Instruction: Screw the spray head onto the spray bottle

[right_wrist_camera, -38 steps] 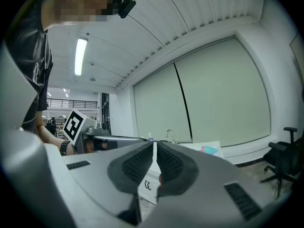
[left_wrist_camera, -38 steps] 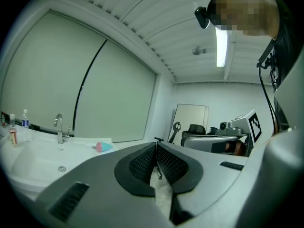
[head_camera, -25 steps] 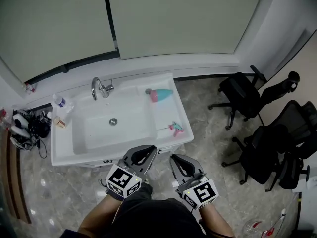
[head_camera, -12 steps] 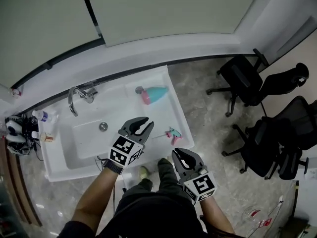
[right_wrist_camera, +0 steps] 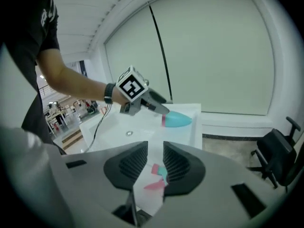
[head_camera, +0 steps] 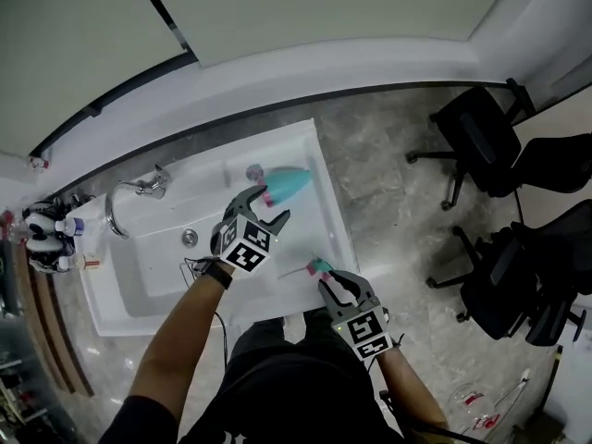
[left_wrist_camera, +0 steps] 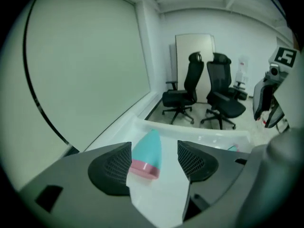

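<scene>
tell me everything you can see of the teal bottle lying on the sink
The teal plastic spray bottle is smooth and bullet-shaped, tapering to a rounded tip, with a pink band round its wide end. No spray head is on it. It lies on its side on the flat back right ledge of the white sink. The left gripper is at its pink end. Its jaws have just been opening and stand apart, framing the bottle without pressing on it.
</scene>
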Tool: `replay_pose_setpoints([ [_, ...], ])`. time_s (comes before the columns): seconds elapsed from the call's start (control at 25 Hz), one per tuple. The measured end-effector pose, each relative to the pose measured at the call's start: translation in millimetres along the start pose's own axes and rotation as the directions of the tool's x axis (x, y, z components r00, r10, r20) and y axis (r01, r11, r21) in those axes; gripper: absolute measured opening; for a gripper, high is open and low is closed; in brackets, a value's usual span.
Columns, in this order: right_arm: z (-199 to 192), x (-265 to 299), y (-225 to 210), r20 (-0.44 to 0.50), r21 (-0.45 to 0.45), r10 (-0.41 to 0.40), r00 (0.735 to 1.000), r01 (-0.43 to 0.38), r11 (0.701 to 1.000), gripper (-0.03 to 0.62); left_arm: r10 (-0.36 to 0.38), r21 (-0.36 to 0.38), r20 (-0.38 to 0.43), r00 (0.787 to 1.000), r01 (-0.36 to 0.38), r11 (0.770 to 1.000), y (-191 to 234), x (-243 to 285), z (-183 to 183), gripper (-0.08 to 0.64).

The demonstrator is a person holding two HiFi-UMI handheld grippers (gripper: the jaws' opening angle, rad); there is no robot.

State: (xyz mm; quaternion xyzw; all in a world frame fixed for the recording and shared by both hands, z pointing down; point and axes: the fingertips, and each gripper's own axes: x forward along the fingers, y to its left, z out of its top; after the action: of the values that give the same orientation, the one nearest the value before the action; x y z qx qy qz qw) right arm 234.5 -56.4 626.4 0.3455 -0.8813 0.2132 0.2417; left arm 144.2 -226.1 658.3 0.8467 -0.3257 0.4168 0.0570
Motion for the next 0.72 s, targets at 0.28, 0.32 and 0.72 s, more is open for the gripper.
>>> replay_pose_setpoints([
  [0.28,-45.9,44.0,-20.4,-0.178,-0.047,0.011,0.984,-0.020,0.999,0.104,-0.014,0.274,-0.248,0.969,0.084,0.958,24.9,72.6,-20.3,0.359],
  [0.32,-49.7,47.8,-21.2,-0.194,-0.054,0.008,0.981,-0.019,0.998,0.110,-0.020,0.290,-0.269,0.963,0.101,0.952,23.4,78.5,-22.7,0.365],
  [0.72,-87.9,75.7,-26.1,-0.389,-0.243,-0.036,0.921,-0.065,0.968,0.170,0.012,0.383,-0.378,0.926,0.145,0.912,20.7,112.8,-48.3,0.396],
])
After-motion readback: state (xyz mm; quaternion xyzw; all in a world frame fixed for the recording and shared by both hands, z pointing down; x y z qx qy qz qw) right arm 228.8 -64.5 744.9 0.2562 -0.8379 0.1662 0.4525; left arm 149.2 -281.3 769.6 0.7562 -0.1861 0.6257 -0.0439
